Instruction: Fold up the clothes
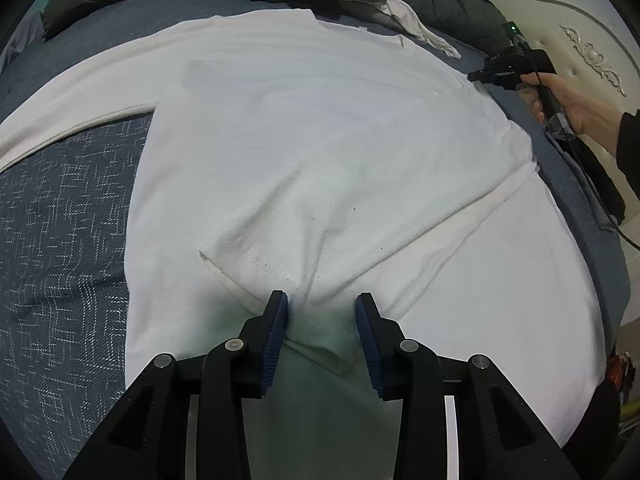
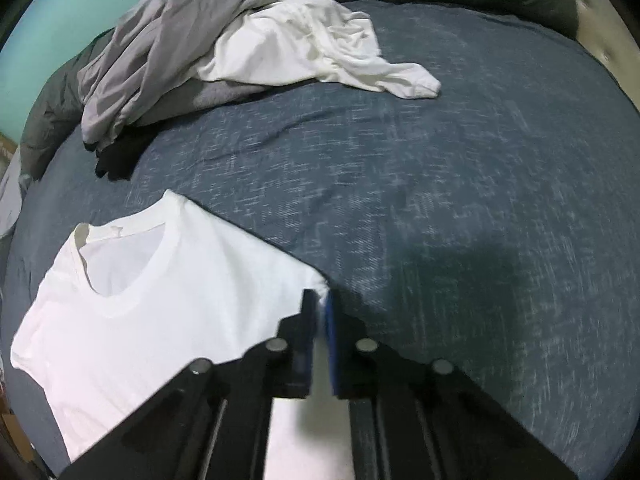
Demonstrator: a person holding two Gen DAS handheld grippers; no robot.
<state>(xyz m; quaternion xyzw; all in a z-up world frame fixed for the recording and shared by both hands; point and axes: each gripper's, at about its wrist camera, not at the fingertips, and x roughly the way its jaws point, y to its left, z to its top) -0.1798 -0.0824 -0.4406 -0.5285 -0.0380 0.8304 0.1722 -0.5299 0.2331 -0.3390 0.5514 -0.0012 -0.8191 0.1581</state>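
Spread shirt (image 1: pixel 320 128) on the bedcover (image 1: pixel 60 208), heaped clothes (image 2: pixel 168 40) behind it, headboard (image 1: pixel 580 40) to its right.

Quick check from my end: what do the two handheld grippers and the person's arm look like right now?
The left gripper has black angular linkage arms with silver round pivot pins and ribbed blue pads. The right gripper is built the same. From the left wrist view, its black handle trails a thin black cable, a green light glows on top, and the hand wears a dark sleeve.

Both tongs (image 1: pixel 322 306) are black with ribbed blue pads (image 1: pixel 276 336) and silver pivot screws; the sleeve (image 1: pixel 629 144) is dark.
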